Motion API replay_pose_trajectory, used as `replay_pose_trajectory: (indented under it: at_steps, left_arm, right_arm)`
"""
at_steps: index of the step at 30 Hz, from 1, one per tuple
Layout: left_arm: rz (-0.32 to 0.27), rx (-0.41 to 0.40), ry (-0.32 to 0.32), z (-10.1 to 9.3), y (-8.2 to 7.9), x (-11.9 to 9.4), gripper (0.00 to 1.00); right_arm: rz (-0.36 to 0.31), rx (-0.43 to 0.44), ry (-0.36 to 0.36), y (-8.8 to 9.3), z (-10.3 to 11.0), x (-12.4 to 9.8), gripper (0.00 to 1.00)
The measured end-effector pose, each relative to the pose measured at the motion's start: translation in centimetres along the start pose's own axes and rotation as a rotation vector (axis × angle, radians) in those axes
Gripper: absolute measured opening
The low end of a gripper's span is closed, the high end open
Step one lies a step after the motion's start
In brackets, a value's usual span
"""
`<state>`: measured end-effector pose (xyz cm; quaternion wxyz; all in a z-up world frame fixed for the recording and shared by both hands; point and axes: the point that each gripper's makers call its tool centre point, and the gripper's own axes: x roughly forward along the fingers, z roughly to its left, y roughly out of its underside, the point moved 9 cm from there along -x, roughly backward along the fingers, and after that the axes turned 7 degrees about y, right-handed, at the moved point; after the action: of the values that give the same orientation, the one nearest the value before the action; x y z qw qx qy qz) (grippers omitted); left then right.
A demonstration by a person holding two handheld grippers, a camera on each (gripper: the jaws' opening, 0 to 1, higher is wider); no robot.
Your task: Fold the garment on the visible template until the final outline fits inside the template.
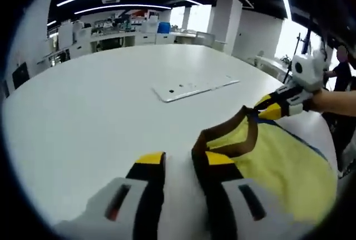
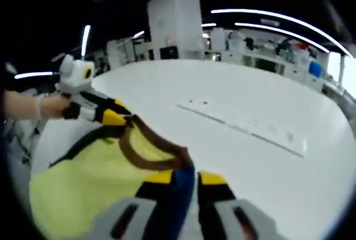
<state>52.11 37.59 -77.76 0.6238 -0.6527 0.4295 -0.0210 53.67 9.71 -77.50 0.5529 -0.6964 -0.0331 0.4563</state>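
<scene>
A yellow garment (image 1: pixel 267 162) with brown collar trim (image 1: pixel 245 131) and blue edging hangs between my two grippers, just above the white table. In the left gripper view, the trim runs in at the inner face of my left gripper's (image 1: pixel 181 165) right-hand jaw. The right gripper (image 1: pixel 267 108) pinches the far end of the collar. In the right gripper view, blue fabric sits clamped in my right gripper (image 2: pixel 185 178). There the left gripper (image 2: pixel 118 118) holds the collar's other end, and the yellow garment (image 2: pixel 83 179) sags to the left. A flat white template board (image 1: pixel 194 89) (image 2: pixel 245 126) lies further out on the table.
The large rounded white table (image 1: pixel 100 101) stretches ahead of both grippers. A person's hand (image 1: pixel 334 101) holds the right gripper, and a forearm (image 2: pixel 25 106) holds the left one. Desks, white pillars and office clutter stand beyond the table's far edge.
</scene>
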Motion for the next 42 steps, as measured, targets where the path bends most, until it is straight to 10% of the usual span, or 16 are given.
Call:
replay_pose_trajectory:
  at_steps: [15, 19, 42]
  left_arm:
    - [-0.064, 0.037, 0.104, -2.8, -1.3, -4.4, 0.84]
    - [-0.005, 0.08, 0.119, -3.5, -0.8, -5.5, 0.99]
    - [-0.022, 0.108, 0.136, -10.9, 1.8, -15.0, 0.99]
  right_arm:
    - [-0.046, -0.008, -0.06, -0.4, 3.3, -5.1, 1.0]
    - [-0.031, -0.045, -0.072, 0.1, 4.0, -7.0, 0.99]
    - [-0.055, 0.011, -0.009, 4.0, 7.7, -16.7, 0.99]
